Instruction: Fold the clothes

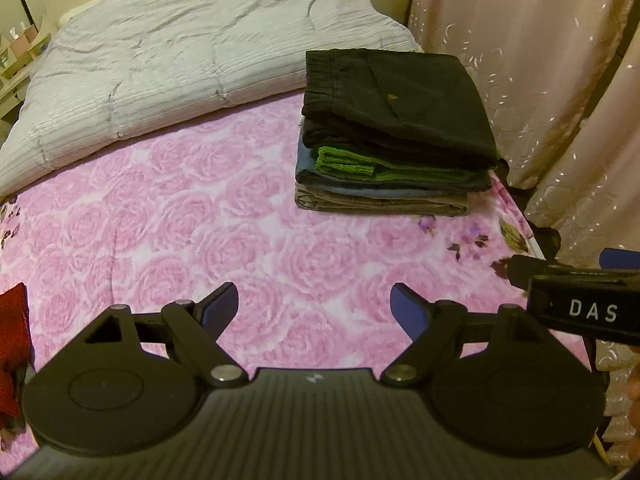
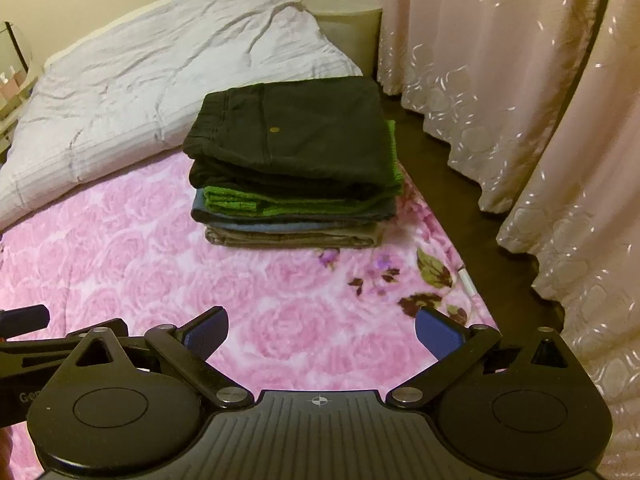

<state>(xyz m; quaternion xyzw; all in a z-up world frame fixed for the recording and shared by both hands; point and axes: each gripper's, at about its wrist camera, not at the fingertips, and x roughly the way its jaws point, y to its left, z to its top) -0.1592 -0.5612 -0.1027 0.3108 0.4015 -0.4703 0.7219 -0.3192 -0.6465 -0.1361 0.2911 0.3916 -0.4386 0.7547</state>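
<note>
A stack of folded clothes (image 1: 392,132) (image 2: 296,160) rests on the pink rose-patterned bedspread (image 1: 200,232) (image 2: 140,248), near the bed's right edge. Black trousers lie on top, with green, blue and grey-brown pieces beneath. My left gripper (image 1: 316,304) hovers open over bare bedspread, well short of the stack. My right gripper (image 2: 322,330) is also open with nothing between its fingers, nearer the bed's right edge. A red garment (image 1: 14,344) shows at the left border of the left wrist view. The right gripper's body (image 1: 580,300) appears at the right of that view.
A rumpled grey-white duvet (image 1: 168,64) (image 2: 160,68) covers the far half of the bed. Pink patterned curtains (image 1: 540,80) (image 2: 520,100) hang along the right, with dark floor (image 2: 460,160) between them and the bed. A round pale stand (image 2: 348,20) sits at the far corner.
</note>
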